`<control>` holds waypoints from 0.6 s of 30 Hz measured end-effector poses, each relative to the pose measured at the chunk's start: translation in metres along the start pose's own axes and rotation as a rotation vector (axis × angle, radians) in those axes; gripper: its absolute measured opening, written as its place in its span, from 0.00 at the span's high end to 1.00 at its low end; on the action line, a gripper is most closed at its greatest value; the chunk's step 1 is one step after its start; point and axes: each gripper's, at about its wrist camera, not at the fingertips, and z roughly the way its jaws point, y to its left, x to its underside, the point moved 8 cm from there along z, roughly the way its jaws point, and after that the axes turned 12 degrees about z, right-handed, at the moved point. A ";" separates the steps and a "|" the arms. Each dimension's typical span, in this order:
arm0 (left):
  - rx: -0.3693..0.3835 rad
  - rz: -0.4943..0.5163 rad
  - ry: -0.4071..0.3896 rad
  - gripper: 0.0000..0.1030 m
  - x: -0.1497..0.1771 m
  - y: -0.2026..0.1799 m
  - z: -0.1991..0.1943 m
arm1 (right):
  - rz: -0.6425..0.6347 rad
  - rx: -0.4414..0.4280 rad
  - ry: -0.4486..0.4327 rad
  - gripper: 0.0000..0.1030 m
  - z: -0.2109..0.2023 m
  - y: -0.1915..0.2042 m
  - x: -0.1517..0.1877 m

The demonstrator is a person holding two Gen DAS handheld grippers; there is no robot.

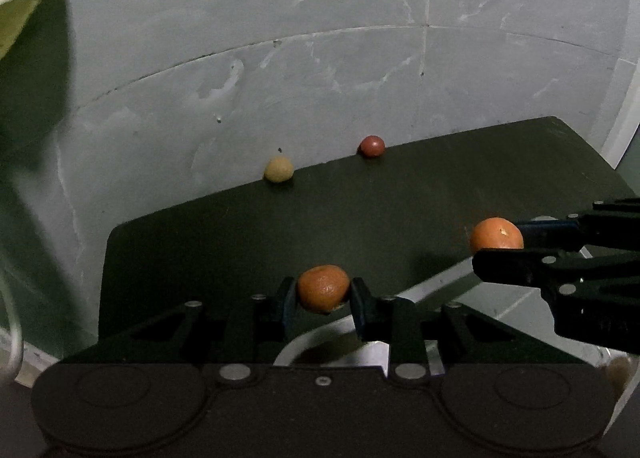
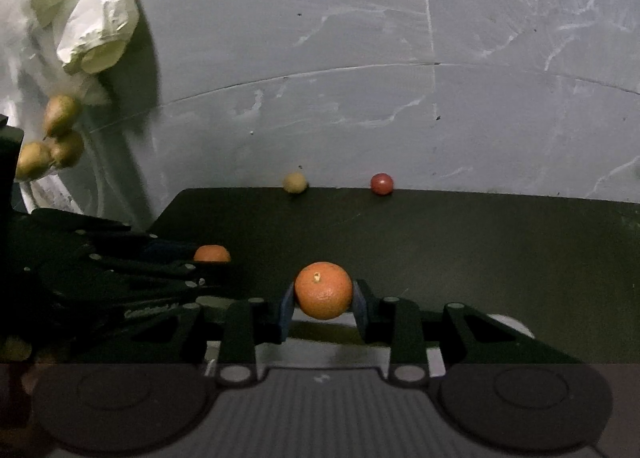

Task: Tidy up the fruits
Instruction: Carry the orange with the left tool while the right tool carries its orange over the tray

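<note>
above the dark table (image 1: 440,186), each tool clamps an orange (image 1: 323,289) (image 2: 323,290); only the right wrist view shows pears (image 2: 60,134).

Open dark tabletop (image 2: 440,242) ahead, only yellow fruit (image 2: 295,182) and red fruit (image 2: 381,183) at far edge

two handheld grippers, the left gripper (image 1: 323,292) and right gripper (image 2: 323,294), share one build: matte black linkage arms, silver round rivets, dark blue finger pads (image 2: 286,306), twin circular housings below.
</note>
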 end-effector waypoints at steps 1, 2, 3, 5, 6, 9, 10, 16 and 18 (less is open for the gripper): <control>0.003 0.000 -0.001 0.71 0.002 0.000 -0.001 | 0.000 0.001 0.000 0.66 -0.001 0.002 0.002; 0.006 0.000 -0.001 0.71 0.004 0.000 -0.002 | -0.002 0.001 0.001 0.66 -0.004 0.005 0.006; 0.009 0.001 -0.001 0.71 0.006 -0.001 -0.006 | -0.003 0.001 0.001 0.66 -0.005 0.007 0.008; 0.014 0.002 -0.002 0.71 0.011 -0.001 -0.008 | -0.006 0.001 0.004 0.66 -0.008 0.013 0.013; 0.016 0.002 -0.002 0.71 0.014 -0.002 -0.010 | -0.007 0.000 0.006 0.66 -0.010 0.015 0.016; 0.025 0.000 -0.003 0.71 0.022 -0.003 -0.013 | -0.011 -0.005 0.016 0.66 -0.016 0.023 0.025; 0.029 -0.001 -0.004 0.71 0.025 -0.003 -0.014 | -0.014 -0.008 0.020 0.66 -0.018 0.026 0.029; 0.047 -0.006 -0.006 0.71 0.040 -0.007 -0.023 | -0.024 -0.016 0.043 0.66 -0.026 0.042 0.045; 0.050 -0.007 -0.005 0.71 0.044 -0.008 -0.026 | -0.022 -0.015 0.048 0.66 -0.027 0.045 0.049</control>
